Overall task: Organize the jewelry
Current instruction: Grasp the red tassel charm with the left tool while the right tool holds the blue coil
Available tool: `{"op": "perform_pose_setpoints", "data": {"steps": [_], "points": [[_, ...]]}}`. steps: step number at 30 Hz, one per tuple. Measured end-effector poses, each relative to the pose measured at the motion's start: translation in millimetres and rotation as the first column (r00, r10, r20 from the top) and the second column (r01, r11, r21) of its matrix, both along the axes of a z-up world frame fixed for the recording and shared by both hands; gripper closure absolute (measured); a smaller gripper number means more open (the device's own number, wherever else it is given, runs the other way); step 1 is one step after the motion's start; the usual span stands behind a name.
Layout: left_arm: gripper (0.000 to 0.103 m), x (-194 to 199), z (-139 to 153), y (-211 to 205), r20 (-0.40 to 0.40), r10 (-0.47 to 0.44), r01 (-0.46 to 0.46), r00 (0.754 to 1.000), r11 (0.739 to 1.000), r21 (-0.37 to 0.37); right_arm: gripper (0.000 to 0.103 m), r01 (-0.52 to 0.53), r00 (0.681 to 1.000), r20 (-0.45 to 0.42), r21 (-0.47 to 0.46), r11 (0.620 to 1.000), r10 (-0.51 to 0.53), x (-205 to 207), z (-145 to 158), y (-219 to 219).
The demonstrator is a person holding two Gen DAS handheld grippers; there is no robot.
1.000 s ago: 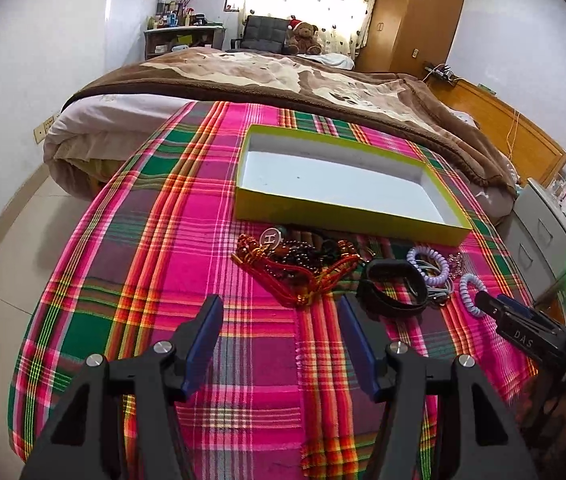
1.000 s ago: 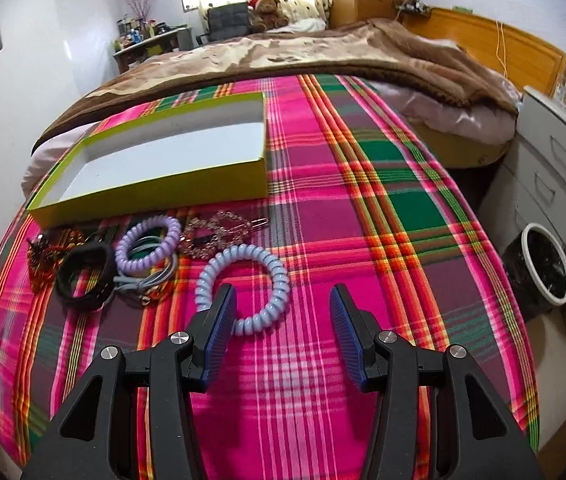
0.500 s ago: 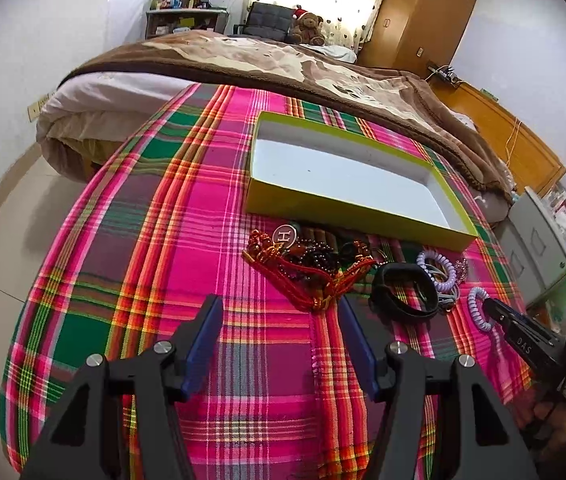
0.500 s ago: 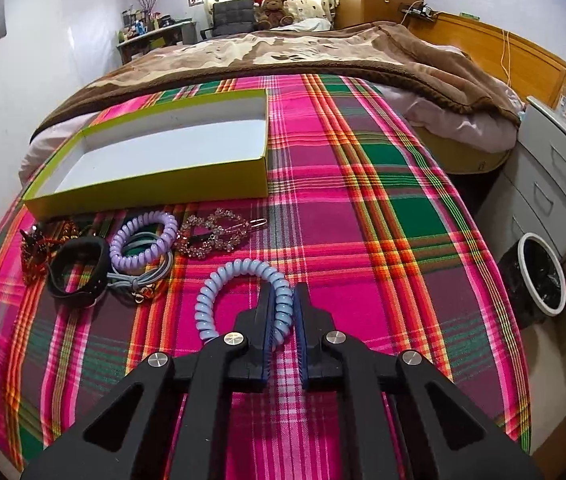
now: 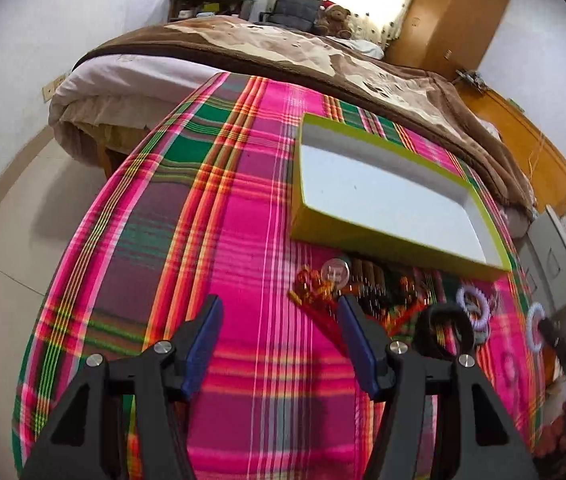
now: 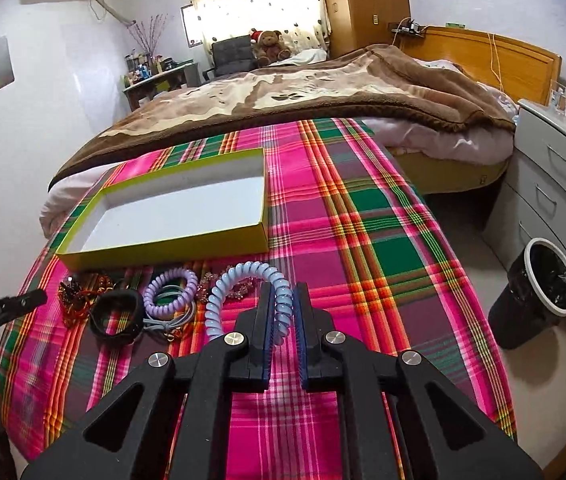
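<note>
My right gripper [image 6: 283, 300] is shut on a pale blue coil band [image 6: 235, 280] and holds it a little above the plaid cloth. In the left wrist view that band [image 5: 535, 328] hangs at the far right. A jewelry pile lies in front of the yellow-green box [image 6: 163, 248]: a red beaded tangle [image 6: 77, 292], a black band [image 6: 117, 314], a purple coil [image 6: 169, 290] and a sparkly clip [image 6: 239, 286]. My left gripper [image 5: 277, 320] is open over bare cloth. The red tangle [image 5: 315, 284] lies just beyond its right fingertip. The box [image 5: 387, 236] holds nothing.
The plaid table drops off at its edges on all sides. A black waste bin [image 6: 539, 292] and a white drawer unit [image 6: 555, 184] stand on the right. A bed with a brown blanket [image 6: 303, 88] lies behind the table.
My right gripper closed on the pale blue coil band and lifted it off the cloth. My left gripper drifted left and rolled, so the pile now sits to its right.
</note>
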State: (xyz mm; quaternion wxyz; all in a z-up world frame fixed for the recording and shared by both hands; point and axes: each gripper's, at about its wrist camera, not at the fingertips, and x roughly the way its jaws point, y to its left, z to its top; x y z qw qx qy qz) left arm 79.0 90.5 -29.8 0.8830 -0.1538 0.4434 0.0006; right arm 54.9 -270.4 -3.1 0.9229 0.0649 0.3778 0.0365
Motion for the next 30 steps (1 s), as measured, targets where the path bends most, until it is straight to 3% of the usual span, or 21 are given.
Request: {"op": "perform_pose_setpoints", "data": {"steps": [2, 8, 13, 18, 22, 25, 30], "points": [[0.042, 6.6, -2.8, -0.5, -0.004, -0.003, 0.003, 1.0, 1.0, -0.028, 0.093, -0.005, 1.0, -0.004, 0.003, 1.0, 0.005, 0.6, -1.6, 1.1], [0.045, 15.1, -10.3, -13.8, -0.037, 0.0, 0.002, 0.999, 0.998, 0.068, 0.093, -0.015, 1.0, -0.014, 0.009, 1.0, 0.015, 3.1, -4.7, 3.6], [0.049, 10.1, -14.2, -27.6, -0.063, -0.05, 0.064, 0.997, 0.965, 0.253, 0.093, -0.017, 1.0, -0.017, 0.014, 1.0, 0.017, 4.7, -6.0, 4.3], [0.049, 0.4, -8.2, -10.9, -0.074, -0.019, 0.04, 0.997, 0.957, 0.289, 0.093, -0.026, 1.0, -0.009, 0.024, 0.999, 0.026, 5.7, -5.3, 6.6], [0.049, 1.3, -10.9, -3.7, -0.083, -0.018, 0.035, 0.996, 0.977, 0.209, 0.093, -0.026, 1.0, -0.008, 0.035, 0.999, 0.027, 6.6, -6.2, 8.5], [0.049, 2.1, -14.2, -15.0, -0.08, -0.025, 0.047, 0.996, 0.959, 0.28, 0.093, -0.027, 1.0, -0.009, 0.036, 0.999, 0.028, 6.7, -5.9, 8.8], [0.054, 3.1, -13.1, -16.8, -0.078, -0.023, 0.044, 0.997, 0.96, 0.278, 0.093, -0.031, 1.0, -0.003, 0.031, 0.999, 0.031, 7.2, -4.5, 9.5]]}}
